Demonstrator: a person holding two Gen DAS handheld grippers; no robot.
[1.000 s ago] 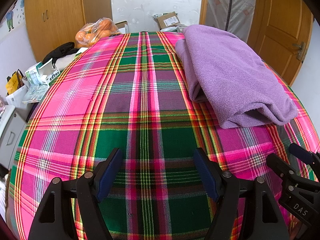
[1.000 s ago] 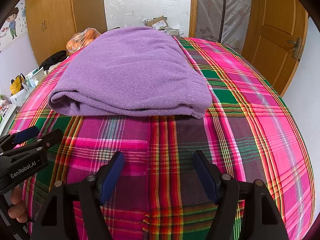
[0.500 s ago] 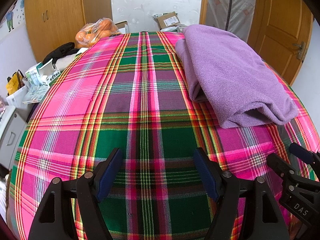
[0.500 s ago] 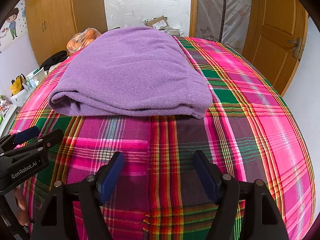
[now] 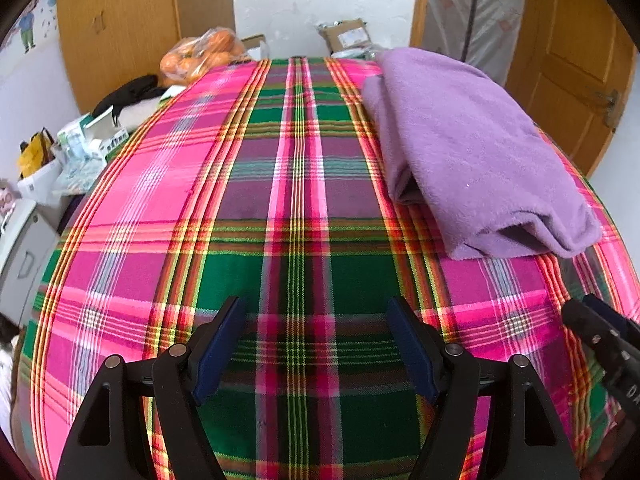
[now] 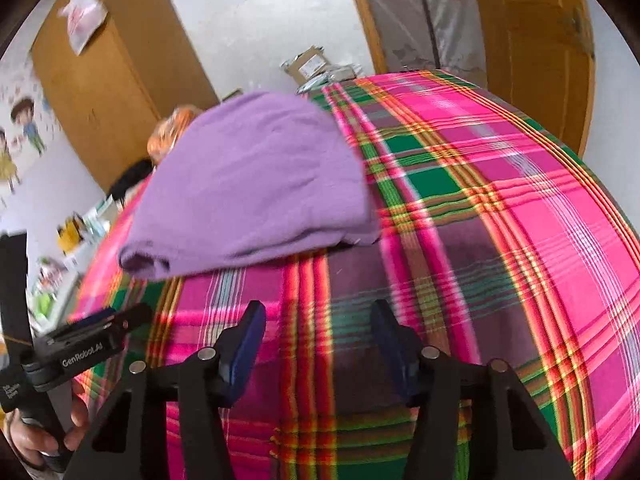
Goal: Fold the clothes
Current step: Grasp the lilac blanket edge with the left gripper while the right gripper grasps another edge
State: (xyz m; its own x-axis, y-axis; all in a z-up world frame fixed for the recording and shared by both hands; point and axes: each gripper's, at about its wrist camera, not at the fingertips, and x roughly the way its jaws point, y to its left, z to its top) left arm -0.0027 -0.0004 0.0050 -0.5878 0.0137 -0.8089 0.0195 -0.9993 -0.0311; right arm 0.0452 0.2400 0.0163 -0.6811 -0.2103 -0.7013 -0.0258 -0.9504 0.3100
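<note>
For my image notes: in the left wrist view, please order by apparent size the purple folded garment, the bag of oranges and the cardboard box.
1. purple folded garment, clearly largest.
2. bag of oranges.
3. cardboard box, smallest, though it sits farthest away, so true size is unsure.

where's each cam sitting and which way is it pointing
Left wrist: on the left gripper, looking across the plaid table cover toward the wardrobe; own open fingers show, plus the right gripper's tip at the right edge.
Right wrist: on the right gripper, tilted, facing the folded purple garment; own open fingers show, plus the left gripper and the hand holding it.
Shared: the purple garment, the plaid cover, the orange bag.
</note>
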